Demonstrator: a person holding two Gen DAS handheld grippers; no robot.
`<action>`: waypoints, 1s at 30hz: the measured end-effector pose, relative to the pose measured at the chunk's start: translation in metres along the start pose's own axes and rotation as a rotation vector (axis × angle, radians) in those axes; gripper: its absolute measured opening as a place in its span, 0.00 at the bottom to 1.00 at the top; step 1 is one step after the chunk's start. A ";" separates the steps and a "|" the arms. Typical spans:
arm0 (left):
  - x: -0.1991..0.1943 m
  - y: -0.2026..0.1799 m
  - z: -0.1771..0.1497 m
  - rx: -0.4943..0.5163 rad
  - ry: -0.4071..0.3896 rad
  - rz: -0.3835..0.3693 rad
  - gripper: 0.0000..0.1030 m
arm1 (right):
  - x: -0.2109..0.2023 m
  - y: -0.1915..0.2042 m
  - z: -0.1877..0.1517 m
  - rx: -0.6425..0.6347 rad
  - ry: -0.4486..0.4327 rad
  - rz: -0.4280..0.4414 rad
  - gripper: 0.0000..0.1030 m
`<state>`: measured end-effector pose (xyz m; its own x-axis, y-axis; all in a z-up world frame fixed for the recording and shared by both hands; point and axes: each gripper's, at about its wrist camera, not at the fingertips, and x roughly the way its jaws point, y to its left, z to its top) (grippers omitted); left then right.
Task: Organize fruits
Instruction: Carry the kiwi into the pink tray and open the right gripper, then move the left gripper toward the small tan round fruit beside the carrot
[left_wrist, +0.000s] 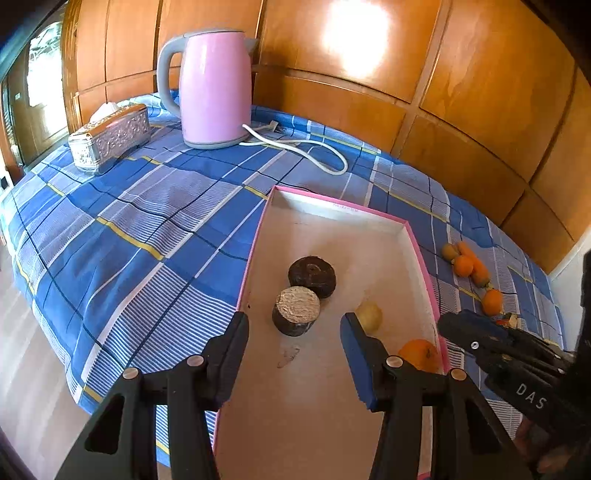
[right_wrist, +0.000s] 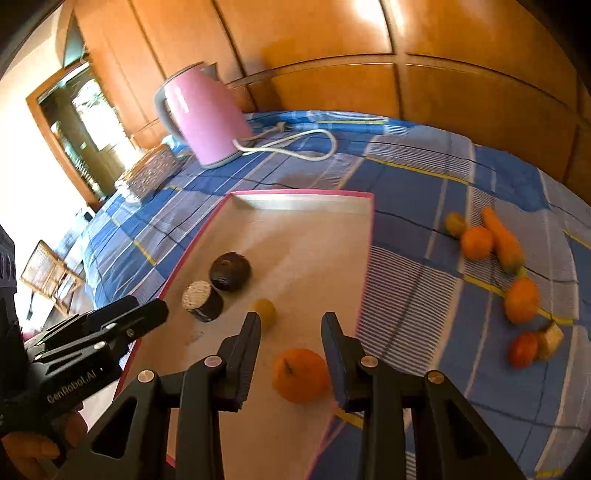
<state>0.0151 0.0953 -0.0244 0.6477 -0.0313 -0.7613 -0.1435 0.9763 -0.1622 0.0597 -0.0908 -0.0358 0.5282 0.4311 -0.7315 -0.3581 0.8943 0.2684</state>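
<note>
- The right gripper (right_wrist: 291, 334) has its jaws parted, and an orange (right_wrist: 300, 374) lies on the tray floor just below and between the fingers; the pads do not press on it.
- That orange (left_wrist: 419, 353) sits in the tray's near right corner, close against the pink side wall.
- The left gripper (left_wrist: 295, 325) stands open over the tray with nothing between its fingers; its left finger hangs above the tray's left rim.
- Just past the right finger of the left gripper lies a small pale yellow fruit (left_wrist: 369, 315), partly hidden by that finger; in the right wrist view the same yellow fruit (right_wrist: 264, 310) shows just beyond the right gripper's left fingertip.
- Farther in, two dark round pieces rest mid-tray, touching: a short cylinder with a pale top (left_wrist: 296, 310) and a dark brown one (left_wrist: 312, 276) behind it.
- The shallow tray (left_wrist: 332, 206) has a pink rim and lies on a blue checked cloth (left_wrist: 147, 221).
- To the right of the tray, on the cloth, loose fruit is strung out: a red piece (right_wrist: 523, 349) beside a beige chunk (right_wrist: 551, 339), two oranges (right_wrist: 521, 300) (right_wrist: 477, 242), a carrot-like orange piece (right_wrist: 503, 239) and a yellowish fruit (right_wrist: 455, 223).
- At the far end stand a pink kettle (left_wrist: 214, 88) with its white cord (left_wrist: 295, 146), and a silver embossed box (left_wrist: 110, 138).
</note>
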 end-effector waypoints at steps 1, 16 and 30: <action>-0.001 -0.002 -0.001 0.004 0.000 -0.001 0.51 | -0.002 -0.003 -0.001 0.010 -0.006 -0.007 0.33; -0.005 -0.038 -0.008 0.111 0.007 -0.051 0.50 | -0.041 -0.054 -0.032 0.103 -0.064 -0.136 0.33; 0.001 -0.075 -0.007 0.195 0.045 -0.131 0.47 | -0.057 -0.103 -0.057 0.214 -0.067 -0.218 0.33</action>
<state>0.0216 0.0202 -0.0169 0.6166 -0.1656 -0.7697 0.0892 0.9860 -0.1407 0.0229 -0.2143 -0.0573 0.6272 0.2272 -0.7449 -0.0649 0.9684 0.2408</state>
